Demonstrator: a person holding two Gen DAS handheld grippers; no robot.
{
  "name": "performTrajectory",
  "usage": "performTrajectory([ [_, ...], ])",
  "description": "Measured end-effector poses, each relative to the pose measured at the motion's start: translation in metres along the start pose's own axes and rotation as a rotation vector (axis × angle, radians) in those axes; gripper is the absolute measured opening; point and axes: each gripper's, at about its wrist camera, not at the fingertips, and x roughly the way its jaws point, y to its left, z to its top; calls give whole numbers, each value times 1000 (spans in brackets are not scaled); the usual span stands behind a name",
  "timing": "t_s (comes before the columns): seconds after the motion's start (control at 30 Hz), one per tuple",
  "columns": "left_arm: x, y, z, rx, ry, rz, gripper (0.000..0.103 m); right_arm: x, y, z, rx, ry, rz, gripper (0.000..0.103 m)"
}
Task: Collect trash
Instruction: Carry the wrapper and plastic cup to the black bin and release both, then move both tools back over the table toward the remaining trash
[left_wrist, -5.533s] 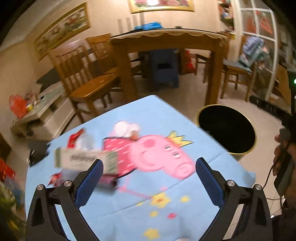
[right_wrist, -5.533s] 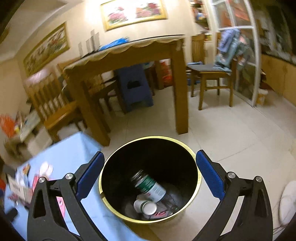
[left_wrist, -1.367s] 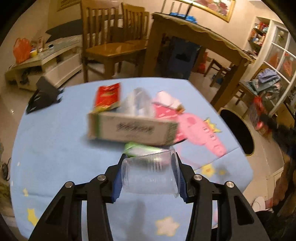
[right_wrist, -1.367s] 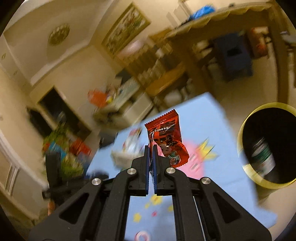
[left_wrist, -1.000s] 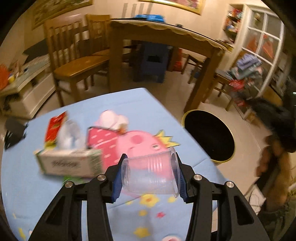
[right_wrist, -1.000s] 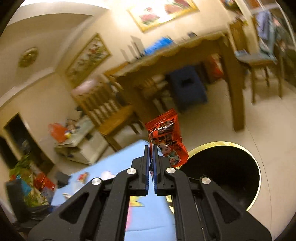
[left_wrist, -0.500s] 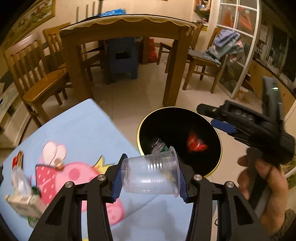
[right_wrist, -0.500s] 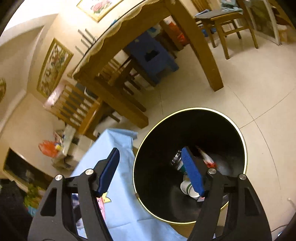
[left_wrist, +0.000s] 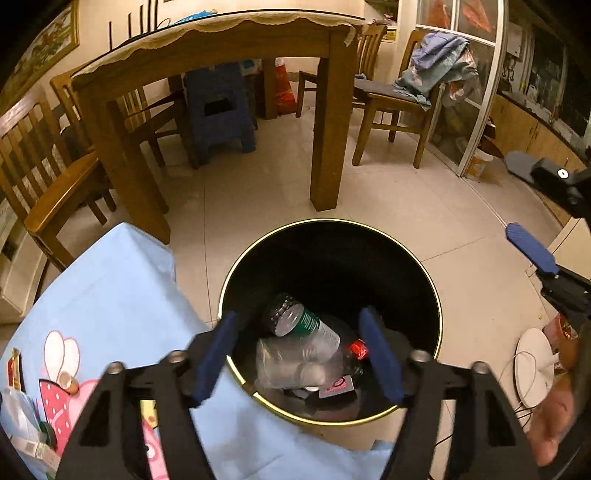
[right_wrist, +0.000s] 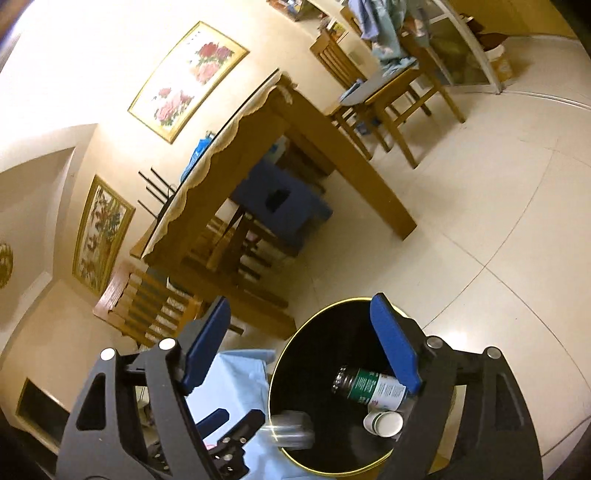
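A black trash bin with a gold rim (left_wrist: 236, 258) (right_wrist: 280, 360) stands on the floor beside the blue-clothed table (left_wrist: 110, 280). My left gripper (left_wrist: 297, 350) is open over the bin. A clear plastic cup (left_wrist: 291, 363) (right_wrist: 291, 430) is loose below it, falling into the bin. Inside lie a green-labelled bottle (left_wrist: 299, 321) (right_wrist: 369, 384), a red snack wrapper (left_wrist: 357, 349) and a white cap (right_wrist: 383, 424). My right gripper (right_wrist: 301, 350) is open and empty above the bin's far side. More trash (left_wrist: 22, 424) lies at the table's left edge.
A wooden dining table (left_wrist: 221, 48) with a blue stool (left_wrist: 219, 107) under it and wooden chairs (left_wrist: 44, 177) stand beyond the bin. A chair with clothes (left_wrist: 417, 85) is at the right. A white fan base (left_wrist: 532, 369) sits on the floor by the bin.
My left gripper has opened and dropped the clear cup over the bin. My right gripper has tilted and drawn back from the bin, still open after dropping the red wrapper.
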Motion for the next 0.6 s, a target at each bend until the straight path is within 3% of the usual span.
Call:
performTrajectory([
  [0.2,-7,0,-11,12,-5,18,76,-1,6,-2,-44,5,-13,79],
  [0.33,-24,17,-28,-12,-15,61,88,12,26,-15,-105,37,-7,83],
  [0.43,-41,36,-43,-56,-18,89,96,20,44,-27,-180,64,-2,85],
  [0.6,-94,82,-84,-120,-70,174,96,33,92,-66,-402,143,64,88],
])
